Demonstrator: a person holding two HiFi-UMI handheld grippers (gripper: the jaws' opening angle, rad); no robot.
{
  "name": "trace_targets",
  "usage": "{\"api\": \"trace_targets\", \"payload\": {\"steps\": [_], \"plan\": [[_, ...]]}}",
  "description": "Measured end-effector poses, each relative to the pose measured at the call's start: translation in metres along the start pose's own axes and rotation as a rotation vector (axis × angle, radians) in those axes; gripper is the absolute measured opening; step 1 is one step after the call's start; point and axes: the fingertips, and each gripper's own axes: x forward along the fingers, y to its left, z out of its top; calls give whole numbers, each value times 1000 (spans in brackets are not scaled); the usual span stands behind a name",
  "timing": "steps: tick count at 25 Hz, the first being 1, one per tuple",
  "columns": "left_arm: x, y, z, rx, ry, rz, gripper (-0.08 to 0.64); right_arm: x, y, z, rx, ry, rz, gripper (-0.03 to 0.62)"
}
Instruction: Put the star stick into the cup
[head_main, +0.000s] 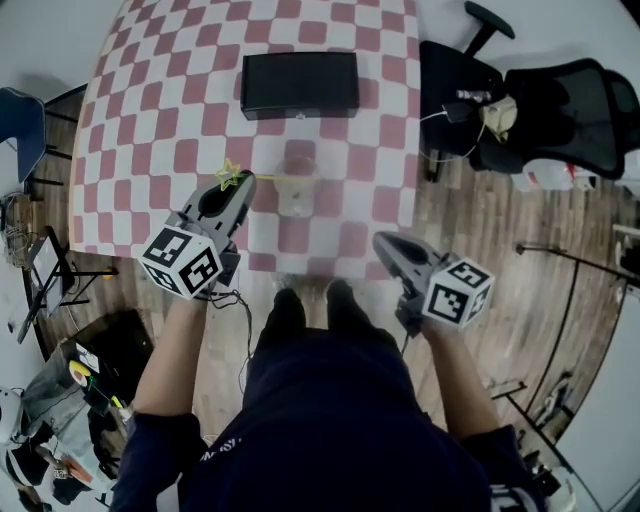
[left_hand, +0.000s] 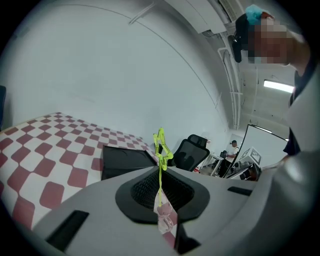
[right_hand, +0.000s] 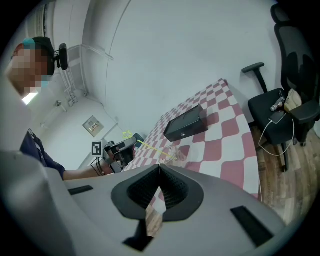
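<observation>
A thin yellow-green star stick (head_main: 232, 176) is pinched in my left gripper (head_main: 243, 181), which is shut on its shaft just behind the star. The shaft slants right to a clear cup (head_main: 297, 190) on the checkered table (head_main: 180, 120), and its far end reaches the cup's mouth. In the left gripper view the star (left_hand: 161, 145) stands up above the closed jaws. The right gripper view shows the stick (right_hand: 150, 147) running down to the cup (right_hand: 176, 153). My right gripper (head_main: 386, 241) hovers at the table's near right edge, shut with nothing in it.
A black box (head_main: 299, 84) lies on the table behind the cup. Black office chairs (head_main: 560, 110) with cables and bottles stand to the right on the wood floor. Bags and clutter (head_main: 60, 400) sit on the floor at lower left.
</observation>
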Motion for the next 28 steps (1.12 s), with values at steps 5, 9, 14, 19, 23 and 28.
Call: {"api": "trace_targets", "payload": {"steps": [5, 9, 14, 19, 23, 28], "plan": [[17, 15, -21, -76, 10, -28, 38, 2, -9, -4, 14, 16, -23, 15], [26, 22, -33, -118, 18, -42, 38, 4, -12, -10, 28, 35, -32, 15], [33, 27, -42, -159, 13, -44, 38, 4, -16, -12, 37, 49, -42, 15], [32, 38, -45, -198, -2, -25, 40, 6, -18, -13, 40, 56, -48, 15], [29, 48, -51, -236, -3, -7, 40, 8, -18, -13, 41, 63, -48, 15], [29, 49, -53, -227, 6, -13, 42, 10, -15, -13, 37, 69, -51, 15]]}}
